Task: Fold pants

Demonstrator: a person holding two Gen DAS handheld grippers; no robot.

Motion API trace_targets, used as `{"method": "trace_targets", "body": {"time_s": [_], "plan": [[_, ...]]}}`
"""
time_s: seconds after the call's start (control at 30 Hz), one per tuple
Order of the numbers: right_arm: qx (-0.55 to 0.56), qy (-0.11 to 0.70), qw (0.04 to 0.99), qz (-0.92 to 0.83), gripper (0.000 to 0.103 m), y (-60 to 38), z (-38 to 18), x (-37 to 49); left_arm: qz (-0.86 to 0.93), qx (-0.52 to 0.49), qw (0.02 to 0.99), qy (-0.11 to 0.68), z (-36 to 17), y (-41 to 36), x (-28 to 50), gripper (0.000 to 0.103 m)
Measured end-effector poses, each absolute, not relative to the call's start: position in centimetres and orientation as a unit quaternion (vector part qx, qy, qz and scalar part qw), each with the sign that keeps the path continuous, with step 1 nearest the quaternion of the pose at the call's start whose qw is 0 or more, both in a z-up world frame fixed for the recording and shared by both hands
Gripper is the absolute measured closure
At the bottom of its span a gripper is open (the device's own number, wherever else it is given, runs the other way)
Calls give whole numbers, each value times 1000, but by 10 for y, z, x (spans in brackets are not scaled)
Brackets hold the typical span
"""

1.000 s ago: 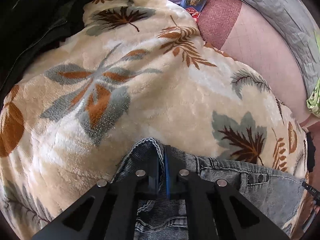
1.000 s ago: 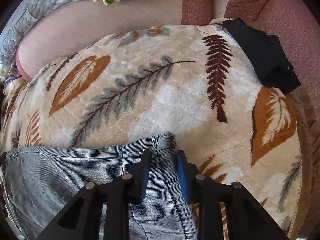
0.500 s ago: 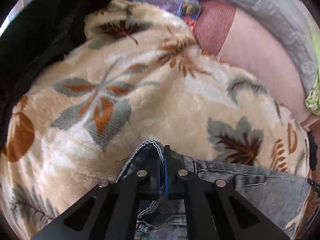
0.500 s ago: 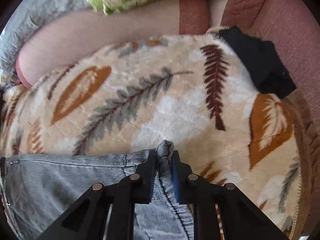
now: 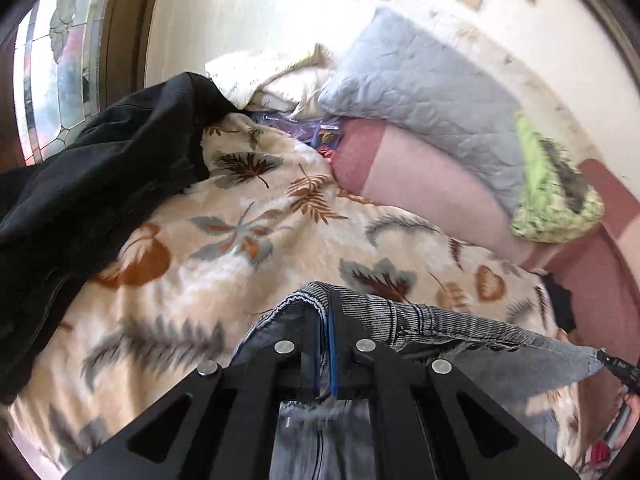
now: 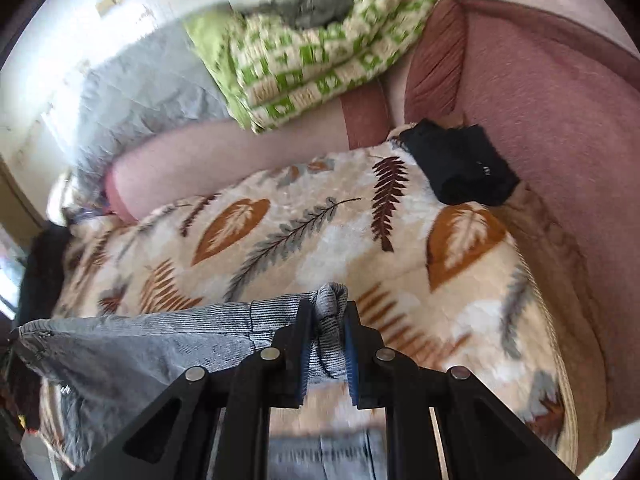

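Observation:
The pants are grey-blue washed denim jeans [image 5: 460, 332], also in the right wrist view [image 6: 132, 344]. Both grippers hold the waistband, stretched between them and lifted above a cream leaf-print blanket [image 5: 248, 248]. My left gripper [image 5: 327, 312] is shut on one end of the waistband, jaws nearly touching. My right gripper [image 6: 329, 312] is shut on a bunched fold at the other end. The rest of the jeans hangs down below the fingers, blurred.
The leaf-print blanket [image 6: 360, 240] covers a pink sofa [image 6: 560, 120]. A black jacket [image 5: 92, 184] lies at its left end, a small black cloth [image 6: 460, 168] at the right. A grey quilt [image 5: 432, 92] and a green-patterned blanket [image 6: 320, 48] lie on the sofa back.
Both grippers have risen with the jeans' waistband, so the wall and sofa back come into view. The right gripper closed on the fabric between one second ago and half a second ago.

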State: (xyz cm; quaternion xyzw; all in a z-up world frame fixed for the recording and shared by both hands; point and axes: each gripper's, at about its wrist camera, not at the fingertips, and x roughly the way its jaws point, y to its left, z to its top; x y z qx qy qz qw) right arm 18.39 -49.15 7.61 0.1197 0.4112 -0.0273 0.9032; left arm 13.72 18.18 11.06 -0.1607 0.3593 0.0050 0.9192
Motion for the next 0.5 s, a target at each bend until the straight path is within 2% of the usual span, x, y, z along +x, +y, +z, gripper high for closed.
{"method": "trace_targets", "body": {"time_s": [0.13,0.2,0.23,0.3,0.33,0.43,0.47,0.5], "plan": [[133,422,897,-8,88,-492,54,100,-15,-161,911,381,89,190,72,99],[118,465,877,9,86,-486,15,66,-23,-150,897,416,64,196,51,95],[101,514,852,20,83,-481,-22,50,-28,-131,883,449,46,196,43,92],[89,566,819,14,65,-480,-60,34,-19,-106,864,492,22,198,31,81],[106,560,822,7,52,-486,-63,23,-8,-89,858,506,16,201,26,81],[167,523,836,-3,44,-505,-41,11,15,-91,868,487,33,211,11,80],[176,502,846,-19,39,-512,-24,12,20,-97,875,475,43,213,9,77],[180,492,852,-22,38,-515,-16,16,26,-99,884,455,57,212,9,70]]}}
